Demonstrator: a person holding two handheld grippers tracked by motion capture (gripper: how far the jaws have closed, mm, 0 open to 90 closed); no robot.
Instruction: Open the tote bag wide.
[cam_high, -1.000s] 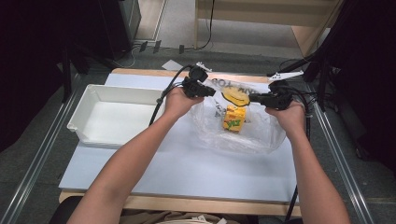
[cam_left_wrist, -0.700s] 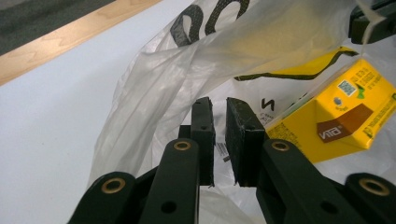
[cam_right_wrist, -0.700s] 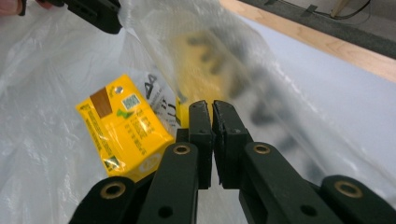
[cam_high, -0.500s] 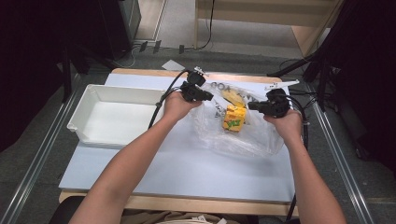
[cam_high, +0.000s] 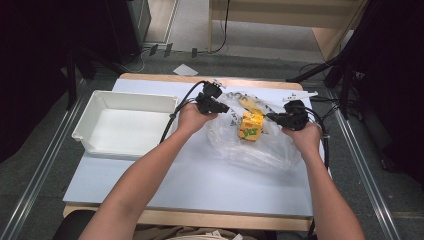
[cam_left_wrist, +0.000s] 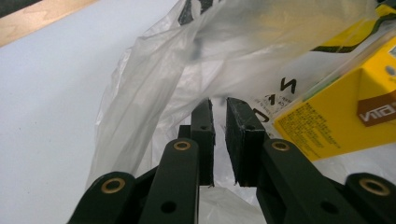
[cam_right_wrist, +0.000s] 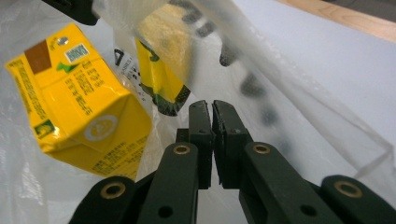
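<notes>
Bag (cam_high: 250, 142) sits on the table's (cam_high: 200, 185) right half, past the white tray (cam_high: 125, 125) on my left. My left gripper (cam_high: 220, 107) pinches its left edge, jaws nearly together with a fold of plastic between them. Yellow carton (cam_high: 251, 126) lies inside the bag, mid-way between my hands. My right gripper (cam_high: 272, 118) has the right edge, jaws clamped tight on the film.
</notes>
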